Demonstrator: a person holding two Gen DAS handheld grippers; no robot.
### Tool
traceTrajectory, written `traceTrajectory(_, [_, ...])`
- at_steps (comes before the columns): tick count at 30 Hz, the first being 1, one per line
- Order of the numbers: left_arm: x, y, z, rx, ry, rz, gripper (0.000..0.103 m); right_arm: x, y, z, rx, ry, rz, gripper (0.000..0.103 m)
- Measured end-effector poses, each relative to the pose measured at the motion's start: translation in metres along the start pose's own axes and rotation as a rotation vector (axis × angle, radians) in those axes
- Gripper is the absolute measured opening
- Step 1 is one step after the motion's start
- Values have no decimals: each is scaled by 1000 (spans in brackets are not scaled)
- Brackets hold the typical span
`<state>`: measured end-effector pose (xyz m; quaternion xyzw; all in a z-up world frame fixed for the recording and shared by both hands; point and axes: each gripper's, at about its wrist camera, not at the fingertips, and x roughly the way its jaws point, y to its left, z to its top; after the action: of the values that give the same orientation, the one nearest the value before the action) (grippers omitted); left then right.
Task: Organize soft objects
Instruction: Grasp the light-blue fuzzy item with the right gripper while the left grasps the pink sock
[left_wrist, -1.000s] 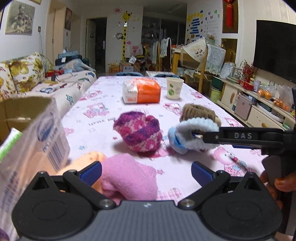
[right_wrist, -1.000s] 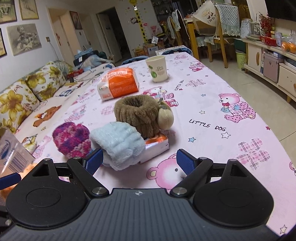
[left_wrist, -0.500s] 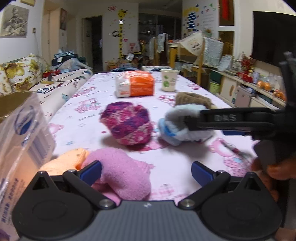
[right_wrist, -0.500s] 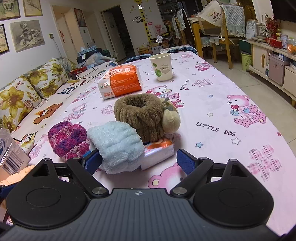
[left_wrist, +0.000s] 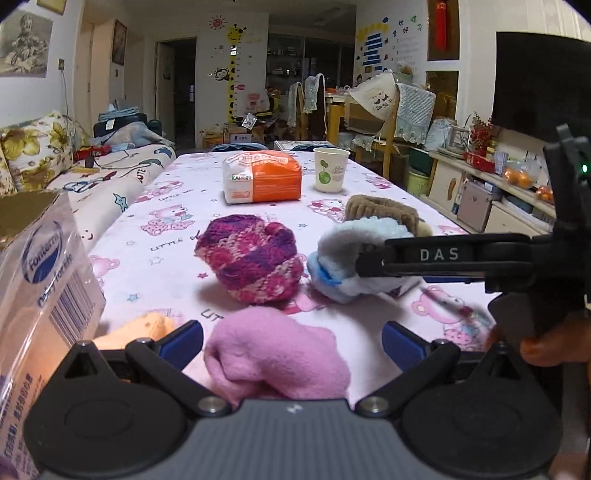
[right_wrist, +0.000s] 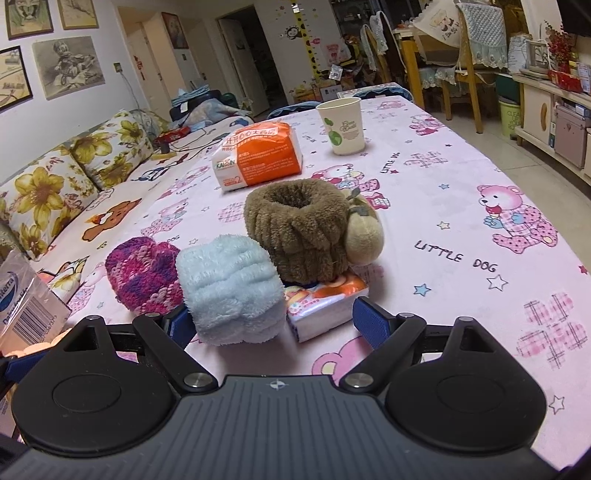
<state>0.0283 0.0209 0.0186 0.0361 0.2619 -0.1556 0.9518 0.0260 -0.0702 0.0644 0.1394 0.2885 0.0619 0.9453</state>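
My left gripper (left_wrist: 291, 338) is open, with a pink fleece bundle (left_wrist: 275, 356) lying between its fingers on the table. An orange soft piece (left_wrist: 144, 326) lies just left of it. My right gripper (right_wrist: 273, 319) is open around a light blue fluffy roll (right_wrist: 231, 288) and a small tissue pack (right_wrist: 325, 301). In the left wrist view its finger (left_wrist: 436, 256) lies across the blue roll (left_wrist: 354, 258). A purple-pink knitted piece (right_wrist: 142, 275), also in the left wrist view (left_wrist: 251, 258), sits left of the roll. A brown plush ring (right_wrist: 299, 229) stands behind.
A cardboard box with a plastic bag (left_wrist: 40, 280) stands at the left table edge. An orange tissue pack (left_wrist: 262, 179) and a paper cup (left_wrist: 330, 170) stand farther back on the pink tablecloth (right_wrist: 461, 206). A sofa (right_wrist: 74, 184) runs along the left.
The right gripper has moved forward a little around the blue roll and tissue pack. The left gripper has shifted slightly, bringing the pink bundle more between its fingers.
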Motion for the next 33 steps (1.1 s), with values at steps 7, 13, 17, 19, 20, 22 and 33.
traceTrajectory(7, [12,-14,-3,120,27,55,102,1,0,0,-7,-6,12,103])
traceTrajectory(13, [20,-20,-6,199,58,88,101,0,2,0,-31,-16,21,103])
traceTrajectory(17, [18,-22,-6,216,54,93,87,2,5,-1,-42,-10,41,103])
traceTrajectory(19, [17,-20,-6,214,52,93,85,2,6,-1,-56,-14,33,103])
traceTrajectory(20, [16,-19,-6,206,50,90,83,2,6,-1,-62,-12,29,103])
traceTrajectory(22, [14,-18,-5,195,45,84,80,1,4,0,-59,-11,31,83])
traceTrajectory(33, [2,0,1,81,27,59,66,-5,4,-2,-137,3,14,53])
